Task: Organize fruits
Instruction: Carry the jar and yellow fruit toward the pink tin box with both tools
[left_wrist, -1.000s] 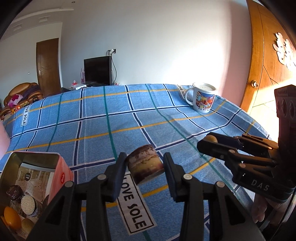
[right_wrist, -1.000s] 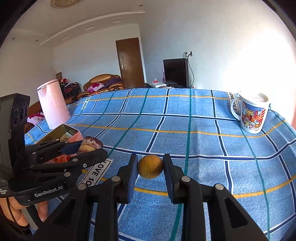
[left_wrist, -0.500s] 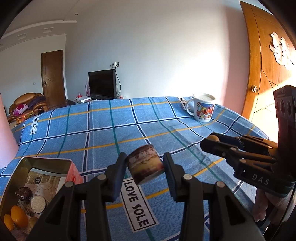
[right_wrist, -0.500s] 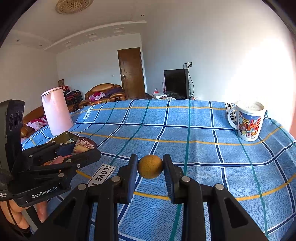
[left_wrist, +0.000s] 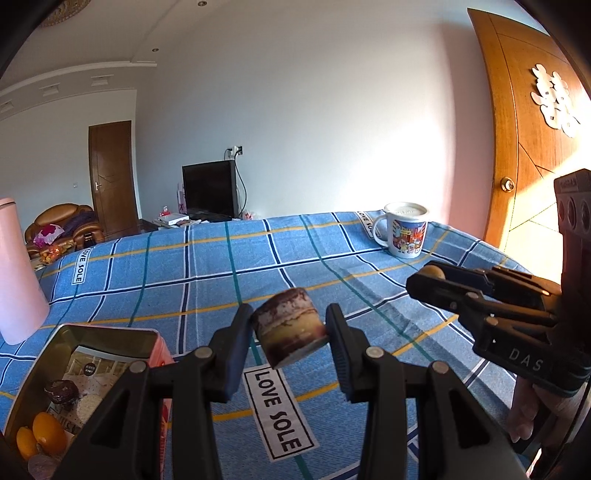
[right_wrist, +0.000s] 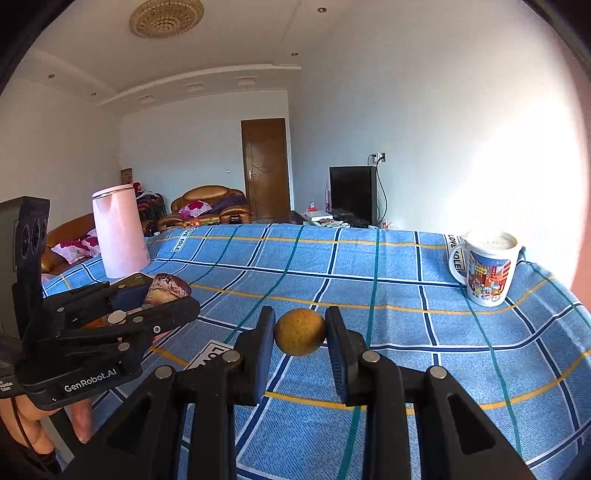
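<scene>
My left gripper (left_wrist: 290, 326) is shut on a brown and cream cake-like piece (left_wrist: 289, 328) and holds it above the blue checked cloth. It also shows in the right wrist view (right_wrist: 168, 291). My right gripper (right_wrist: 300, 332) is shut on a small round yellow-brown fruit (right_wrist: 300, 331), held above the cloth; it shows at the right of the left wrist view (left_wrist: 433, 272). An open metal tin (left_wrist: 55, 369) at lower left holds orange fruits (left_wrist: 48, 432) and round snacks.
A printed mug (left_wrist: 404, 234) stands at the table's far right corner, also in the right wrist view (right_wrist: 485, 271). A pink kettle (right_wrist: 118, 232) stands at the far left. A wooden door (left_wrist: 524, 147) is right of the table.
Both grippers have lifted and tilted up a little, each keeping its hold. The tin and kettle show more in the left wrist view.
</scene>
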